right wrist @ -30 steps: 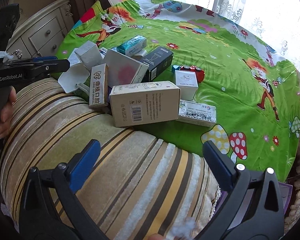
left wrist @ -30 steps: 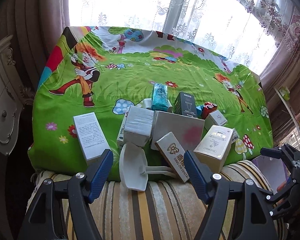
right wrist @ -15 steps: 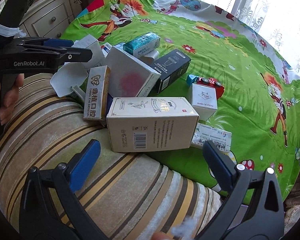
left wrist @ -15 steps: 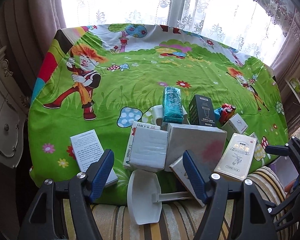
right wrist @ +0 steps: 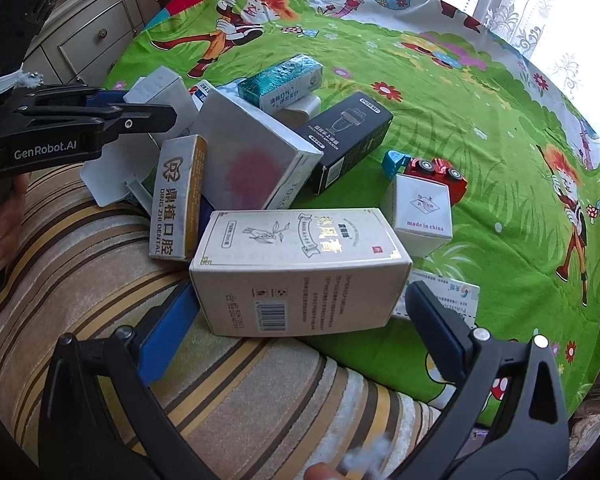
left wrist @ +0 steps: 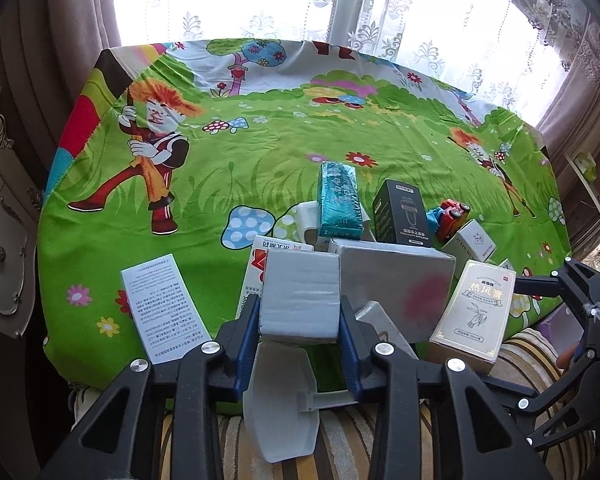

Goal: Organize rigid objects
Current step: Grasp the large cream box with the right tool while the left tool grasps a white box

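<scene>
The left gripper [left wrist: 300, 332], its jaws just closed onto the grey-white box [left wrist: 300, 294] in the heap's front, may topple leaning boxes, while the right gripper [right wrist: 296, 320] jaws stand wide around the cream box [right wrist: 300, 268].

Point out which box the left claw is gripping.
The plain grey-white box, the only one clamped between the left claw's blue pads, which have just closed on it. It sits left of the silver box with the pink smudge.

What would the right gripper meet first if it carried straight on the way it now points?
Most likely the cream box lying on its side between the open fingers of the right gripper. Depth is hard to judge, but nothing else stands nearer.
</scene>
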A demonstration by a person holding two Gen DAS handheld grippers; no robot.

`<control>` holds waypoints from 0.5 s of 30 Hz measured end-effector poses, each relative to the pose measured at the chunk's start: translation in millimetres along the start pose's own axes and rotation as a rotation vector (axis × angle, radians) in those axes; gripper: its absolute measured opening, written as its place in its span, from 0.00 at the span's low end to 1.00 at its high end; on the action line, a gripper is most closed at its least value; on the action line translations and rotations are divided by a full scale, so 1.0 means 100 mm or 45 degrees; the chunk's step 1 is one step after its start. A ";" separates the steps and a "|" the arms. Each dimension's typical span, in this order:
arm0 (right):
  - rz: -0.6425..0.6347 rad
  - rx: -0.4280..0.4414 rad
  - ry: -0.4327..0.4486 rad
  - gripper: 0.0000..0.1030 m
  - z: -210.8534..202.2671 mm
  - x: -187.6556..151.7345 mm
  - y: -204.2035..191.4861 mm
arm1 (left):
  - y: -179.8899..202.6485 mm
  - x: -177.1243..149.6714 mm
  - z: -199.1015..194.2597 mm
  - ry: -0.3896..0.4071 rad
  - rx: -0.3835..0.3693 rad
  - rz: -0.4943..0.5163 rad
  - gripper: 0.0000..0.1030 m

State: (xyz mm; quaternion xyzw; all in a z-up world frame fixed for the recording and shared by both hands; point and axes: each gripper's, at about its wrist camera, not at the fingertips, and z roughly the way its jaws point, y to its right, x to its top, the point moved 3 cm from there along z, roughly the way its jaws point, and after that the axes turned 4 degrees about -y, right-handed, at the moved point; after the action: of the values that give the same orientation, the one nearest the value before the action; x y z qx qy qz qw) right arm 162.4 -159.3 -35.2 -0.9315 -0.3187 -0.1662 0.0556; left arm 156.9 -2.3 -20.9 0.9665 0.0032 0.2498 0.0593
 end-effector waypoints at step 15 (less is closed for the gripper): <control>0.033 0.026 0.073 0.97 -0.07 0.01 0.02 | -0.03 -0.01 -0.14 0.089 0.035 -0.037 0.36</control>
State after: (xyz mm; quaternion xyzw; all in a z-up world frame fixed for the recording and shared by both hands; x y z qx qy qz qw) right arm 162.4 -161.4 -27.8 -0.9298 -0.3064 -0.1889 0.0766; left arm 150.0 2.6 -9.7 0.9577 0.0226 0.2826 0.0494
